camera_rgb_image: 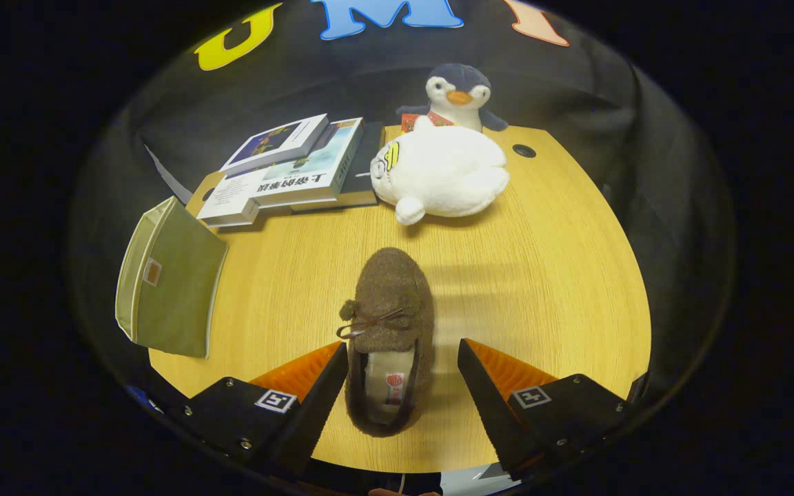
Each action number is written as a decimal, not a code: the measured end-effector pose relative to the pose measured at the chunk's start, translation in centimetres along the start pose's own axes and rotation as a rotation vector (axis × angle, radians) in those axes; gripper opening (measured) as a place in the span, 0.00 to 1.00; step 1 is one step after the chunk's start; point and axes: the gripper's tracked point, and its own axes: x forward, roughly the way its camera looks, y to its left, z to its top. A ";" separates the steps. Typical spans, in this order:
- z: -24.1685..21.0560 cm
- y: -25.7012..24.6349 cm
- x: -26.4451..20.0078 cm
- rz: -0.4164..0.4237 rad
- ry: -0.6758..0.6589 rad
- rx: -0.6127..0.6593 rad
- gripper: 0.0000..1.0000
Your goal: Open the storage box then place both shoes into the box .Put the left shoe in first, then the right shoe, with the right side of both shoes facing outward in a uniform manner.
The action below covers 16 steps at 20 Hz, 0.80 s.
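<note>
Gripper view looks down on a brown fuzzy shoe lying on a light wooden table, toe pointing away toward the far side, a small bow and pompom across its top. Its heel end sits between the two fingers of the gripper, whose jaws stand wide open; the left finger is just beside or brushing the shoe's left edge, the right finger stands clear of it with bare wood between. Inside the shoe, a small red-and-white label shows on the pale lining, too small to make out. Each finger mount carries a square black-and-white marker. Off to the left, at the table's edge, stands an olive-green fabric storage box with a small orange tag on its side; whether it is open I cannot tell. Beyond the shoe lies a stack of books, the top covers bearing printed characters. To their right rests a white plush toy, and behind it a penguin plush sits against the black cloth wall. A dark round hole marks the tabletop near the far right corner.
</note>
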 end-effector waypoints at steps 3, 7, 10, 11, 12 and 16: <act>-1.9 -1.2 1.8 -0.049 0.062 -0.005 0.97; -1.6 -3.0 4.6 -0.131 0.090 -0.017 0.87; -1.0 -2.0 6.0 -0.082 0.091 -0.022 0.28; -0.9 -1.5 5.7 -0.067 0.101 -0.029 0.01; -1.1 -1.6 5.9 -0.065 0.112 -0.055 0.01; -0.3 0.7 4.2 0.022 0.114 -0.009 0.00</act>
